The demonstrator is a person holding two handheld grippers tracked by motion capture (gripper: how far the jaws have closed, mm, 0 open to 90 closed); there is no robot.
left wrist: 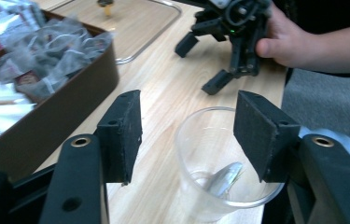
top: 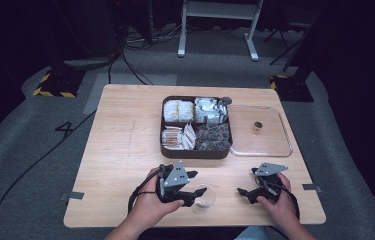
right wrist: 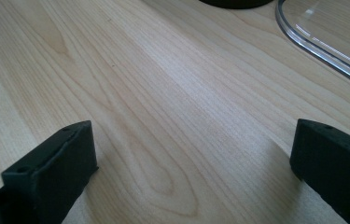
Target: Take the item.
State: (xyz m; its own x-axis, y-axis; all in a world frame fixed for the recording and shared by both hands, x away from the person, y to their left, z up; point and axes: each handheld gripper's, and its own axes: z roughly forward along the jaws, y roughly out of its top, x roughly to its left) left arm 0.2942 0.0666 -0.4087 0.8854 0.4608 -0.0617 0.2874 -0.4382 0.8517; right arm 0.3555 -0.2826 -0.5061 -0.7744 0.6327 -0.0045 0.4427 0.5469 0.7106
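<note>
A clear plastic cup [top: 204,199] stands upright near the table's front edge, with a small silvery packet [left wrist: 224,179] lying in its bottom. My left gripper [top: 198,183] is open, and in the left gripper view its two black pads [left wrist: 125,135] stand on either side of the cup [left wrist: 210,158] at rim height. The left pad is clear of the rim; the right pad is close over it. My right gripper [top: 247,190] rests to the right of the cup, open with bare wood between its jaws [right wrist: 191,158]. It also appears far off in the left gripper view [left wrist: 200,65].
A dark brown compartment box [top: 195,153] with tea bags and sachets sits mid-table. Its clear lid [top: 275,150], with a small knob [top: 258,126], lies flat to its right. The lid's edge [right wrist: 322,51] runs just ahead of the right gripper.
</note>
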